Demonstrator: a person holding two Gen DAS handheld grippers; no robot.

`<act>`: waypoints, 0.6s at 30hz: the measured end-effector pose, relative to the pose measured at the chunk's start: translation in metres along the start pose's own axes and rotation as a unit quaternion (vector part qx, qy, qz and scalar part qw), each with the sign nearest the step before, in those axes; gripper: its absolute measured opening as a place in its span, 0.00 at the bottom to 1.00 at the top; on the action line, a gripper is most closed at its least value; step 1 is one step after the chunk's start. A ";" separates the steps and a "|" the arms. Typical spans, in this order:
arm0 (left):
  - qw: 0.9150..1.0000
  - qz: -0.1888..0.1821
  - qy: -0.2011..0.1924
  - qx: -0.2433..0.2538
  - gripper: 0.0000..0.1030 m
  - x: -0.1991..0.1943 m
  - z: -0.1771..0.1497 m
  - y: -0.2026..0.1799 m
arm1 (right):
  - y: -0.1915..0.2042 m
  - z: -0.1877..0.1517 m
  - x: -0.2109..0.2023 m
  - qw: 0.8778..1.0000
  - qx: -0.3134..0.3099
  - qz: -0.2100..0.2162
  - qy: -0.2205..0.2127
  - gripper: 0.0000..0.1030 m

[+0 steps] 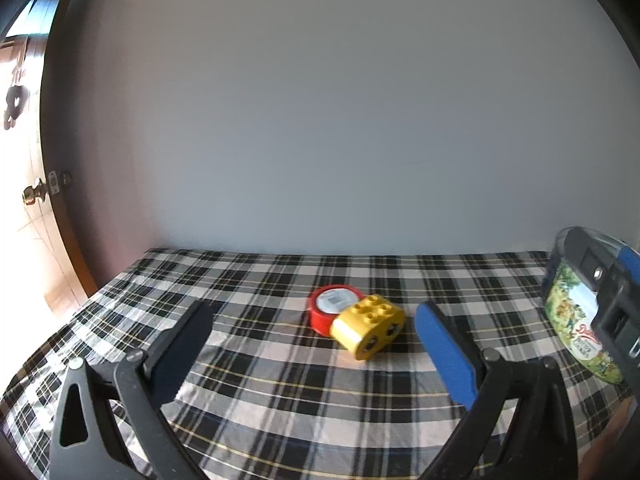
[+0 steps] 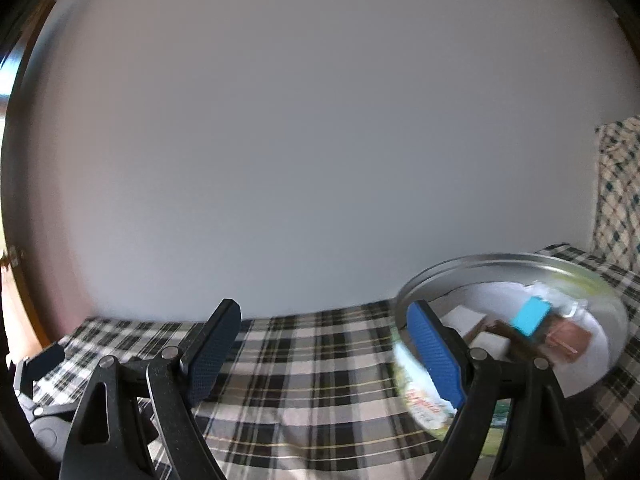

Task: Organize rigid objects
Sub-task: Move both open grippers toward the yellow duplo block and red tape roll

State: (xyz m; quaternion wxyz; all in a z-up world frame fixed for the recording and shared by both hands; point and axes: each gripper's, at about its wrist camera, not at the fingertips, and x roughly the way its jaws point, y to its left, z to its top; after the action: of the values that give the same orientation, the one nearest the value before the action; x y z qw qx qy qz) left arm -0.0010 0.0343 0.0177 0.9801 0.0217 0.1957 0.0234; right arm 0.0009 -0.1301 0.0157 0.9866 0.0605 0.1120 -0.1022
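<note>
A yellow toy brick [image 1: 368,326] with two eyes lies on the checked tablecloth [image 1: 260,380], touching a red round tin [image 1: 334,308] behind it. My left gripper [image 1: 312,334] is open and empty, just in front of both. A round metal tin with a printed landscape label [image 1: 576,328] stands at the right; in the right wrist view it [image 2: 512,272] is open at the top and holds a light blue block [image 2: 530,315] and brown pieces. My right gripper [image 2: 324,344] is open and empty, its right finger [image 2: 436,356] in front of the tin's wall.
A plain white wall [image 1: 320,120] runs close behind the table. A wooden door with a knob [image 1: 34,194] stands at the far left. Checked cloth [image 2: 618,184] hangs at the far right in the right wrist view.
</note>
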 end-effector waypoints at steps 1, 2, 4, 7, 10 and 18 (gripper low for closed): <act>1.000 0.003 0.003 -0.003 0.99 0.003 0.000 0.005 | 0.003 -0.001 0.002 1.000 -0.003 0.003 0.006 0.85; 1.000 0.007 0.006 -0.006 0.99 0.005 0.001 0.009 | 0.006 -0.001 0.006 1.000 -0.006 0.007 0.013 0.85; 1.000 0.011 0.010 -0.011 0.99 0.010 0.002 0.016 | 0.013 -0.003 0.015 1.000 -0.012 0.013 0.026 0.85; 0.999 0.027 0.019 -0.014 0.99 0.019 0.003 0.031 | 0.024 -0.005 0.024 0.999 -0.018 0.029 0.039 0.85; 0.998 0.044 0.031 -0.017 0.99 0.029 0.003 0.047 | 0.036 -0.006 0.036 0.997 -0.031 0.045 0.061 0.85; 0.990 0.104 0.079 -0.053 0.99 0.056 0.001 0.095 | 0.073 -0.019 0.082 0.971 -0.083 0.137 0.176 0.85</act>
State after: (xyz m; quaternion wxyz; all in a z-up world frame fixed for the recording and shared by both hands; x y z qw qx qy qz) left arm 0.0479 0.1318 0.0023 0.9538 -0.0116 0.2675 0.1366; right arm 0.0912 -0.0723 -0.0148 0.9576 0.0099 0.2826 0.0556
